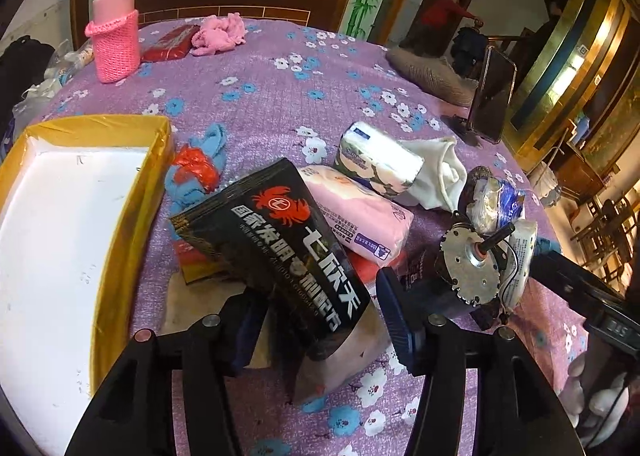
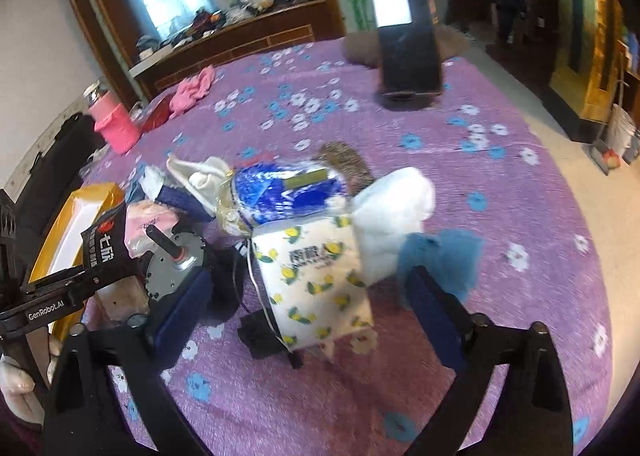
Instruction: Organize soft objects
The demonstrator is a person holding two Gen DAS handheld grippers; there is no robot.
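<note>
Left wrist view: the left tool (image 1: 320, 320) is seen from behind, its jaws parted. A black packet (image 1: 280, 240) printed with a red crab is propped between the jaws, tilted toward 11 o'clock; its lower edge lies against the left pad, while the right pad stands clear of it, so no grip is shown. The surface is covered by a purple floral cloth (image 1: 260, 96). A yellow-rimmed white tray (image 1: 120, 216) lies at 9 o'clock of the tool, just beside the packet. A pink tissue pack (image 1: 360, 216) touches the packet at 1 o'clock, with a white floral tissue pack (image 1: 380, 160) and a white cloth (image 1: 436, 172) beyond it. A small metal motor (image 1: 472, 268) stands at 2 o'clock, near the right pad. A blue cloth with red plastic (image 1: 196, 172) lies at 11 o'clock. A pink-sleeved bottle (image 1: 114, 36) and a pink cloth (image 1: 218, 34) are set well apart at 11 to 12 o'clock.

Right wrist view (blurred): the right tool (image 2: 312, 296) is held wide open. A lemon-print tissue pack (image 2: 316, 276) lies between the jaws, untouched by either pad. A blue-wrapped roll (image 2: 288, 192) sits at 12 o'clock, a white soft bundle (image 2: 392, 212) at 1 o'clock, and a blue fluffy piece (image 2: 448, 260) behind the right finger.
</note>
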